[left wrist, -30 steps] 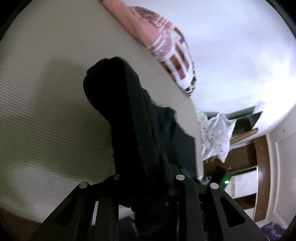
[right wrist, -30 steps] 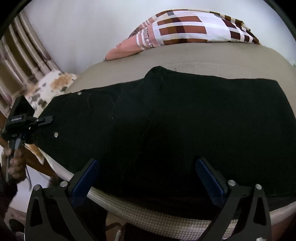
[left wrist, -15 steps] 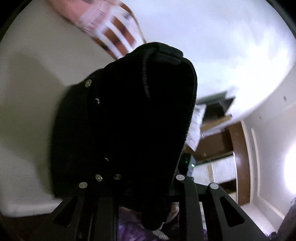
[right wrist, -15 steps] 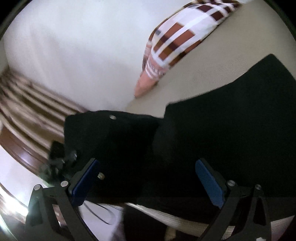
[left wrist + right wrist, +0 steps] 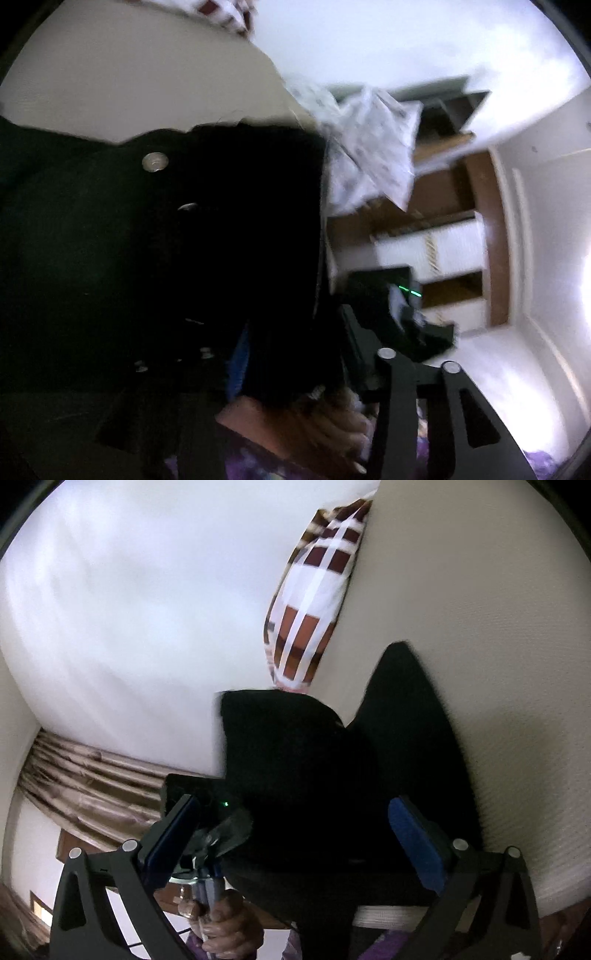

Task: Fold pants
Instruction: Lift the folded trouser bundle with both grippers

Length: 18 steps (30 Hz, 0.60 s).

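Note:
The black pants [image 5: 155, 251] fill the left of the left wrist view, metal rivets showing. My left gripper [image 5: 291, 354] is shut on the pants' fabric and holds it lifted over the beige mattress [image 5: 129, 85]. In the right wrist view the pants [image 5: 332, 775] lie on the mattress [image 5: 480, 627], one part raised at the left. My right gripper [image 5: 295, 830] is open, its blue pads [image 5: 413, 842] wide apart around the cloth without touching it. The other gripper [image 5: 199, 805] and the hand holding it show at lower left.
A checked brown-and-white pillow [image 5: 314, 609] lies at the head of the mattress. A white patterned cloth [image 5: 369, 147] and wooden shelves [image 5: 443, 240] stand beyond the bed. Brown curtains [image 5: 92, 786] hang at the left. White wall behind.
My left gripper has swung the pants' waist up and across. Both cameras have rolled sharply. My right gripper stays open and has drawn nearer the left one.

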Each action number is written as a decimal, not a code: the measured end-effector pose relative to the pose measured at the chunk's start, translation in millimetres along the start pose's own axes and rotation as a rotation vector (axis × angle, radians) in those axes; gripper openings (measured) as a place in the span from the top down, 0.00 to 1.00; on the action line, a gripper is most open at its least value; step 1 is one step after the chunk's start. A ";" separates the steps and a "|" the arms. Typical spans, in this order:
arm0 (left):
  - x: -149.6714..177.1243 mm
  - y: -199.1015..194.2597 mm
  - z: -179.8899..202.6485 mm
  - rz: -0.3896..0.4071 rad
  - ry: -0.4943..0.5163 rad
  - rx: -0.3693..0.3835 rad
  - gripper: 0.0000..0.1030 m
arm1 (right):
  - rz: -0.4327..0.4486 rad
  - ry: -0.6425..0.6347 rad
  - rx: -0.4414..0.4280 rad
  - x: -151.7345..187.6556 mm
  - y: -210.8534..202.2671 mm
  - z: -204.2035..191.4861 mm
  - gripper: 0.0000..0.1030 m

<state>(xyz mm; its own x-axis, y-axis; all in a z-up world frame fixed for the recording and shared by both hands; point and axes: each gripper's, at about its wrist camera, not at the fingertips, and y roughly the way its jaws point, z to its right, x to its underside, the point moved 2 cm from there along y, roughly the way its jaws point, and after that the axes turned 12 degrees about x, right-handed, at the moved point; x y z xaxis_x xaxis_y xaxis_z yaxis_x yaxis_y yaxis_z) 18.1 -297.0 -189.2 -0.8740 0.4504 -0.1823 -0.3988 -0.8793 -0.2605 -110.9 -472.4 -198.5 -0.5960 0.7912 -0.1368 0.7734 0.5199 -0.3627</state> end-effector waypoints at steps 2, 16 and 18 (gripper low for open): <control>-5.5 0.6 7.0 -0.001 0.038 0.013 0.48 | 0.008 0.059 -0.016 -2.6 -7.2 15.9 0.01; 26.4 -99.6 -22.3 0.247 0.051 -0.231 0.22 | -0.019 0.209 -0.189 -12.7 -34.3 61.6 0.04; 43.3 -117.4 -45.2 0.291 -0.029 -0.232 0.22 | -0.029 0.139 -0.106 -12.4 -35.4 53.2 0.04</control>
<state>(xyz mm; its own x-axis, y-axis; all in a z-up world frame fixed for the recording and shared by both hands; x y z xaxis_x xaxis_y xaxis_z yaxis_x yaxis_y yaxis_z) 39.6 -167.3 -209.4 -0.9504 0.1789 -0.2544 -0.0615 -0.9100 -0.4101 -142.4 -517.7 -233.0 -0.5884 0.8086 0.0041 0.7792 0.5684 -0.2641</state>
